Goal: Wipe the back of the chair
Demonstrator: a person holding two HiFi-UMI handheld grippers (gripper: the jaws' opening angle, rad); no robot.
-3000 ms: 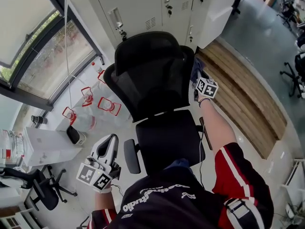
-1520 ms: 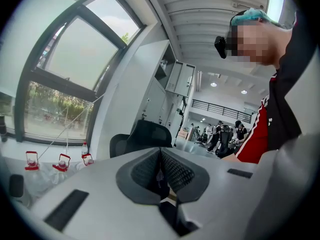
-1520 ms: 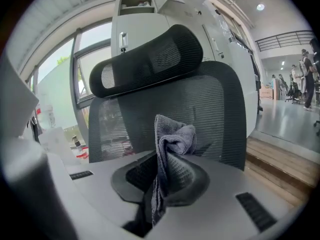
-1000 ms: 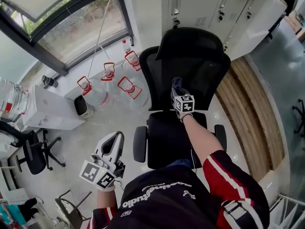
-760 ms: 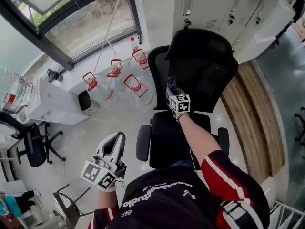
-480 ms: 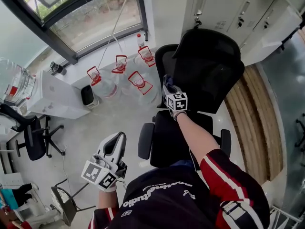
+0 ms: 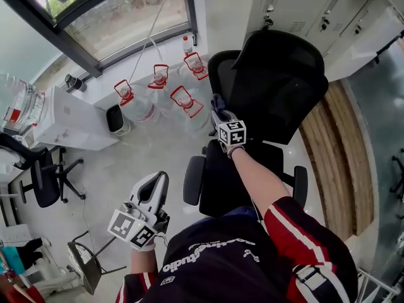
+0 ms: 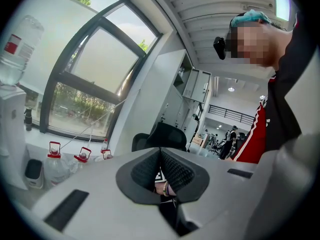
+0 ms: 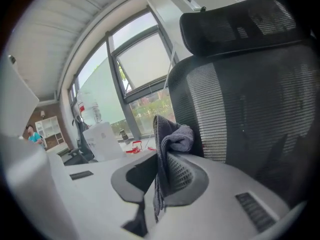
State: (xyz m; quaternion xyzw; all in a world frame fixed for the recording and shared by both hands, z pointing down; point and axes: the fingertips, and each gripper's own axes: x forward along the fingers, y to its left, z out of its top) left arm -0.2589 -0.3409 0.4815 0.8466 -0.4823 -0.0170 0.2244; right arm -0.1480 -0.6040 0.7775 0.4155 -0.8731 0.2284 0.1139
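Note:
The black mesh office chair stands in front of me, headrest on top. My right gripper is shut on a grey-blue cloth and holds it at the left edge of the chair's backrest, near the seat. In the right gripper view the cloth sticks up from between the jaws, right beside the mesh back. My left gripper hangs low at the left, away from the chair, shut with nothing in it. In the left gripper view the chair shows beyond the closed jaws.
Several water jugs with red handles stand on the floor left of the chair, under the window. A white cabinet and a black bin are further left, and another office chair. Grey lockers stand behind; a wooden platform lies right.
My right gripper has carried the cloth from the backrest's right edge across the mesh to its left edge. The left gripper has stayed low at my side.

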